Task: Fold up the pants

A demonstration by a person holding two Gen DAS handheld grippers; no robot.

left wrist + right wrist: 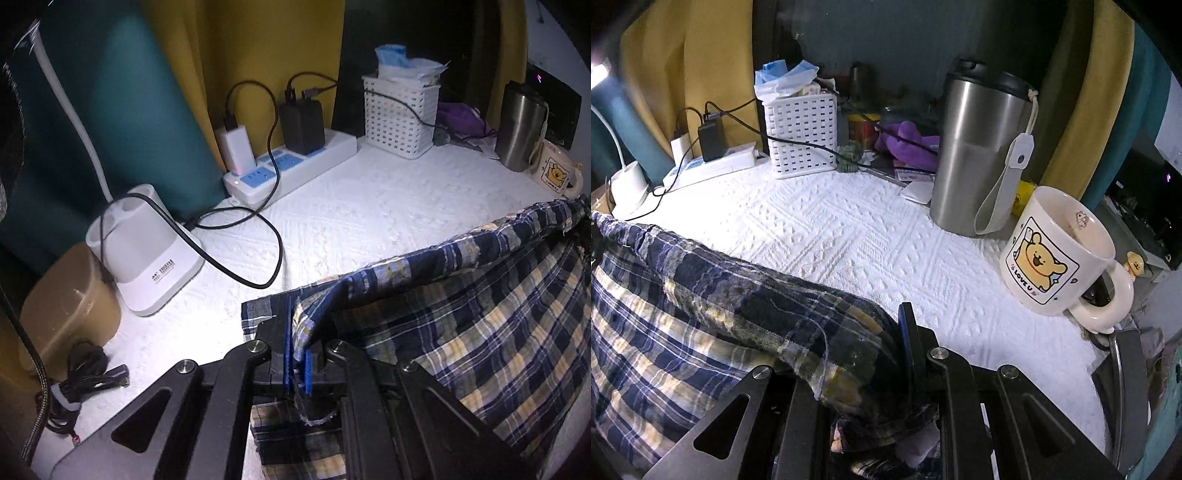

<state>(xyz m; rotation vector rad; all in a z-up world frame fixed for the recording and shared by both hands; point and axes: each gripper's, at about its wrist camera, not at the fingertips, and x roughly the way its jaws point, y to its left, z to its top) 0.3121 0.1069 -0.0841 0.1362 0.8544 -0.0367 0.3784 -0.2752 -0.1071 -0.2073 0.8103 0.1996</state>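
**Over the white cloth, plaid pants held at both ends**

Above the white textured tablecloth (351, 221) the plaid pants (480, 295) hang stretched between the two grippers, with more of the same fabric lying flat on the cloth beneath the left one. The left gripper (297, 354) has its blue pads pressed together on one edge of the fabric. The right gripper (886, 354) is clamped on the other end, where the cloth bunches thickly and hides one finger.

Just beside the right end stands a cream mug (1058, 254) with a yellow bear on it, and behind that a steel tumbler (979, 155). A white basket (400, 116) sits farther back, next to a power strip (291, 162) with chargers plugged in. A white lamp base (144, 251) stands near the left end, black cable looping around it.
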